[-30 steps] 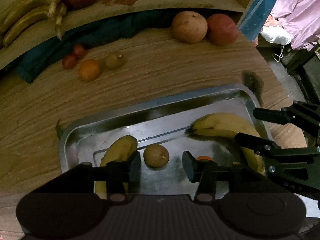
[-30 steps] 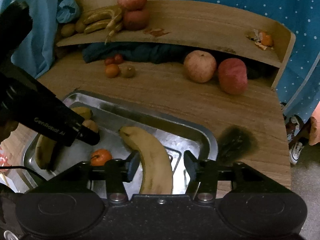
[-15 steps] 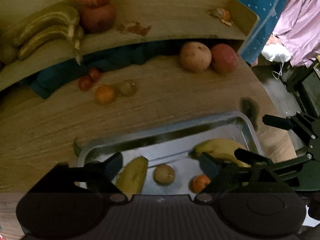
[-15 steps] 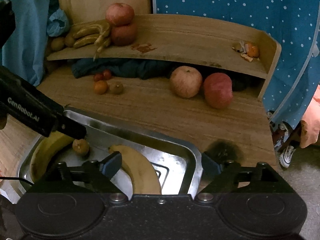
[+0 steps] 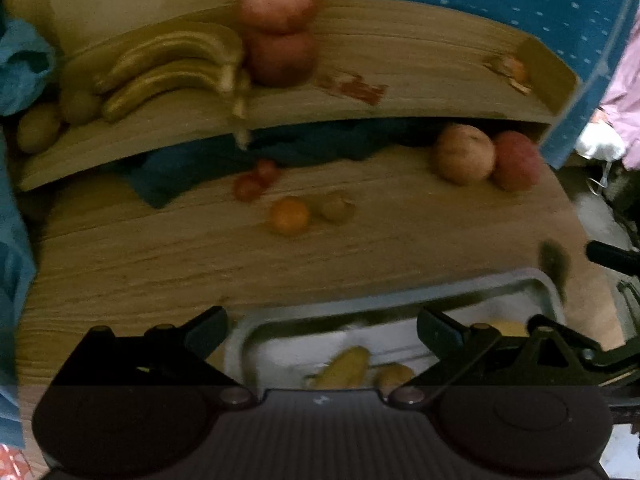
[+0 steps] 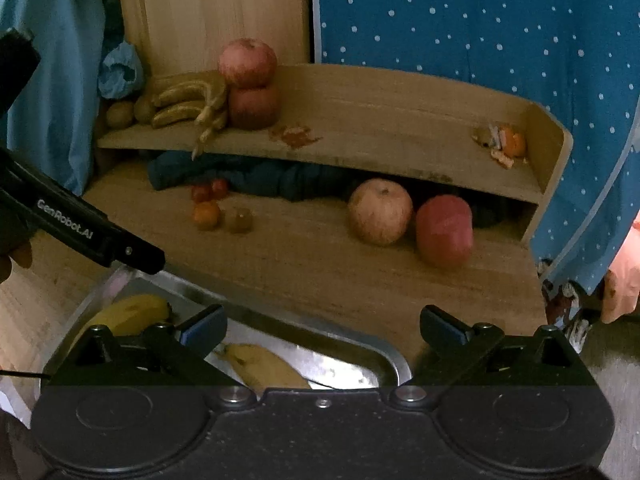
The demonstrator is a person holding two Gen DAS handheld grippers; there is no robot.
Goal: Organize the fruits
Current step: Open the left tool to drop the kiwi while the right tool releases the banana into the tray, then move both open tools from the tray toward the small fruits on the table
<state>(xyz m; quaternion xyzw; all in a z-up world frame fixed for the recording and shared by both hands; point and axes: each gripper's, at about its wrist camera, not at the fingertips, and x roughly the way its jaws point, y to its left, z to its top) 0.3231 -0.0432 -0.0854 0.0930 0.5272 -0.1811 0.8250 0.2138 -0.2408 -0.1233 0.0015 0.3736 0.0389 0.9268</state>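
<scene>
Both grippers, left [image 5: 322, 330] and right [image 6: 323, 326], gape wide, empty, above the tray [image 6: 352, 354].
I'd drop squarely over the orange [image 6: 207, 215] at 11 o'clock before closing gently.

Wooden desk [image 6: 304, 264] with visible grain, dark scorch-like spot near right front edge. Raised wooden shelf [image 6: 400, 120] along back of desk, curved, side wall at right end, reddish stain on top. Pale wooden panel [image 6: 216, 12] upright behind shelf, one knot visible. Blue curtain with white dots [image 6: 480, 28] at back and right. Plain light blue cloth [image 6: 52, 80] at left. Grey floor [image 6: 616, 380] at right. Light dim, warm.
</scene>
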